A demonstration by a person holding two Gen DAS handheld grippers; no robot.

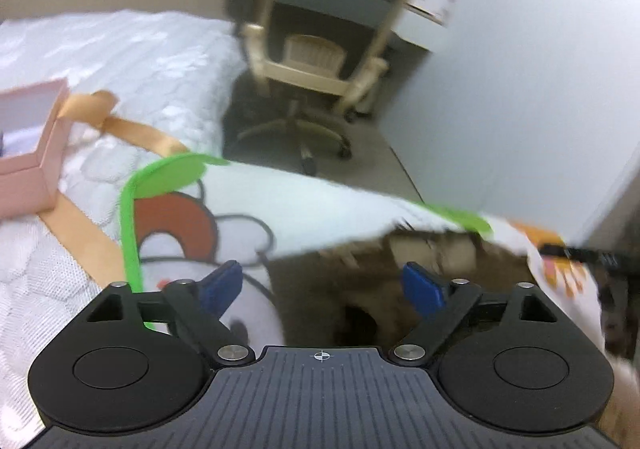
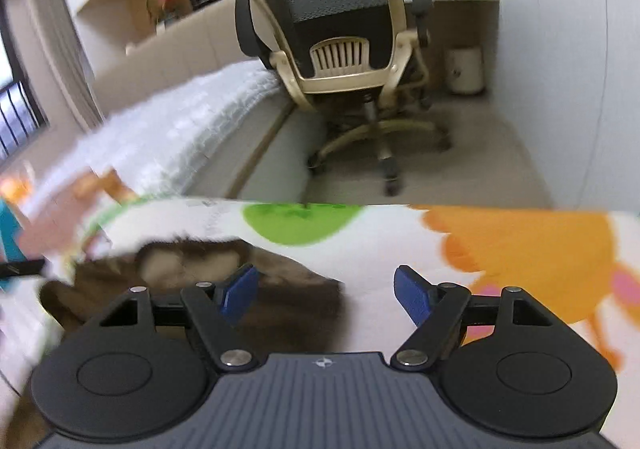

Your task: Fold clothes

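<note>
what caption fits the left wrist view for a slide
Open left gripper above a white cartoon-print garment on the bed, pink box alongside.

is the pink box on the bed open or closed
Open. In the left wrist view the pink box shows its pale inside between raised walls, with no lid over it. An orange ribbon trails from it across the white bedspread.

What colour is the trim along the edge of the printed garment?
Bright green trim on the white cartoon-print garment; it shows best in the left wrist view.
</note>
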